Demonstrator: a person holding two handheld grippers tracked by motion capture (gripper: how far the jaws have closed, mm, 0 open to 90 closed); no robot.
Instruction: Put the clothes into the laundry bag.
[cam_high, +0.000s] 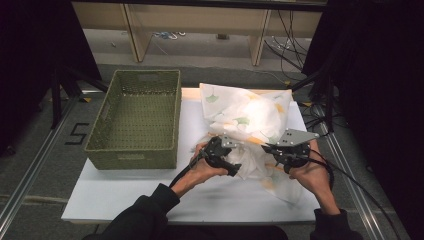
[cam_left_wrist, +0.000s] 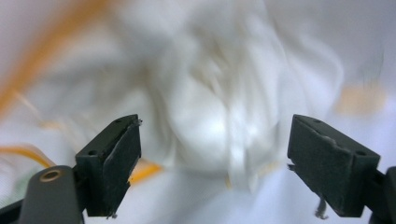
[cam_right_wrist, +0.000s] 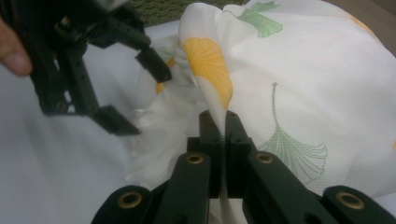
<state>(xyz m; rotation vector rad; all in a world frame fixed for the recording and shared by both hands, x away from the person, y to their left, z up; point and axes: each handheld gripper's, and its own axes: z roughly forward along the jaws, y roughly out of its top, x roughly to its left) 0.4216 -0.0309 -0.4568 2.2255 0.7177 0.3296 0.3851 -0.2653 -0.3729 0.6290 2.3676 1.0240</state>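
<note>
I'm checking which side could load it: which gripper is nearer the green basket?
Left. The left gripper sits just right of the green basket; the right gripper is farther right, shut on the cloth.

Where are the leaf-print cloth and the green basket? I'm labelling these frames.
leaf-print cloth (cam_high: 245, 112), high view, the raised middle of the bundle.
green basket (cam_high: 100, 131), high view, its left rim.

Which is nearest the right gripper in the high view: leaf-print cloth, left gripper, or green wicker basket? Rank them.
1. leaf-print cloth: pinched in the right gripper jaws.
2. left gripper: just left, jaws open over the cloth.
3. green wicker basket: far left on the white board.
</note>
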